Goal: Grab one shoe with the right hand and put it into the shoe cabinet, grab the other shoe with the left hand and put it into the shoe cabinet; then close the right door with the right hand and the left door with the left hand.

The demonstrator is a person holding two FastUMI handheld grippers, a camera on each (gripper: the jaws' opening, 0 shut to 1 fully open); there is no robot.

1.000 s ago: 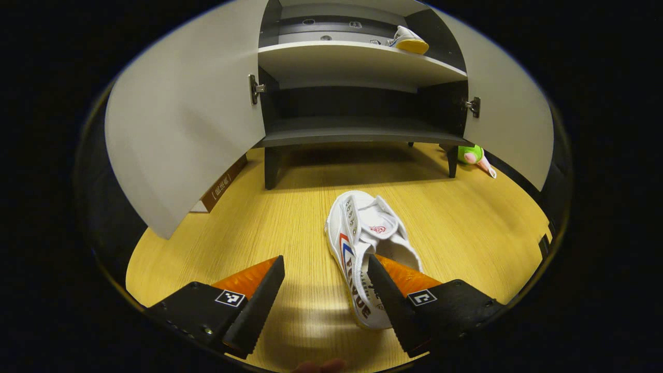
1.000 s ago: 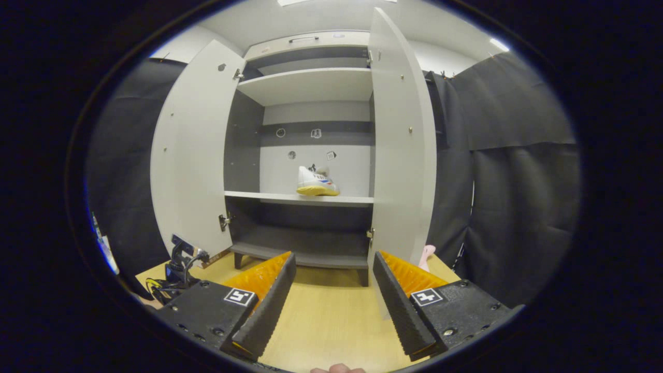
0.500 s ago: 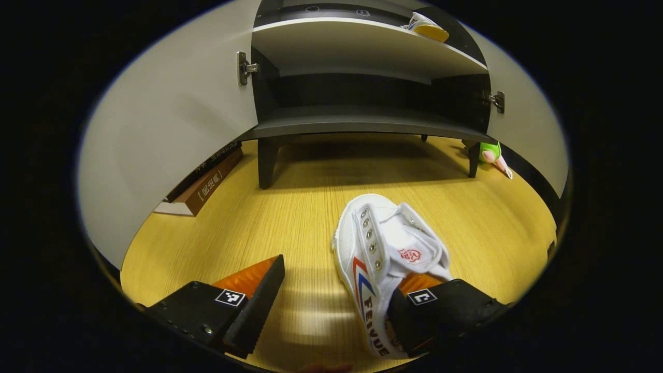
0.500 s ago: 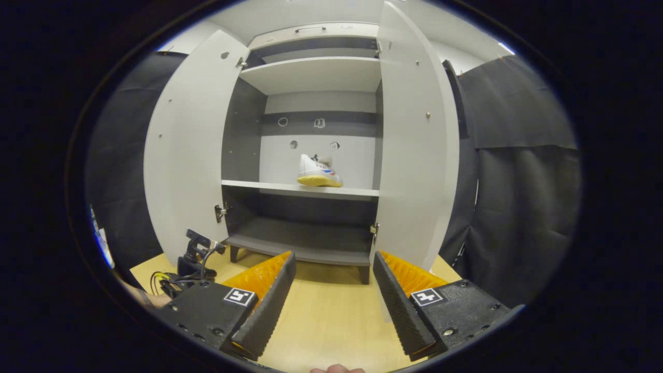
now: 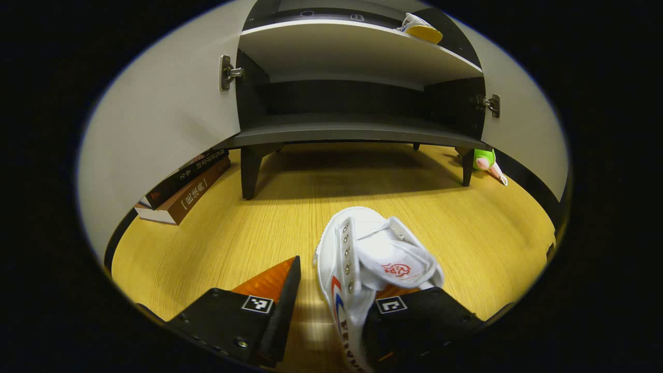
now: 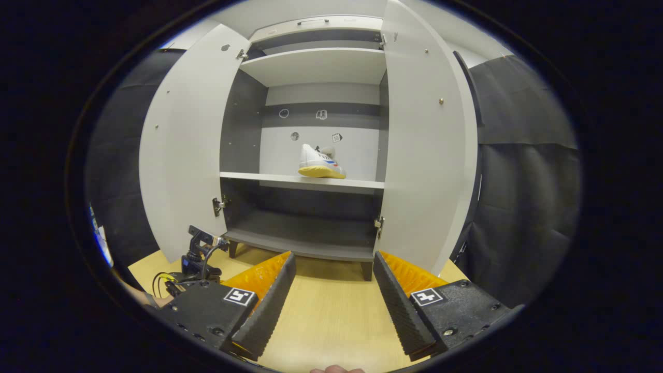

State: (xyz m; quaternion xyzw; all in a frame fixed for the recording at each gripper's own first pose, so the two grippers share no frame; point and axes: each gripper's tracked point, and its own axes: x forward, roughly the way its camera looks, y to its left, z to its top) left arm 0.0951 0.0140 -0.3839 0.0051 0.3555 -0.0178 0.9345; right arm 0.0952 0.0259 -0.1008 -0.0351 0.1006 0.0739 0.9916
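From the right gripper view I see my right gripper (image 6: 331,290) low over the wooden floor (image 6: 331,331), its jaws spread wide with nothing between them. Straight ahead stands the shoe cabinet (image 6: 311,181), both doors swung open — the left door (image 6: 181,150) and the right door (image 6: 424,155). One white sneaker (image 6: 321,163) with a yellow sole sits on the middle shelf (image 6: 305,181) (toward its right side). The other gripper (image 6: 199,254) shows at lower left, down near the floor.
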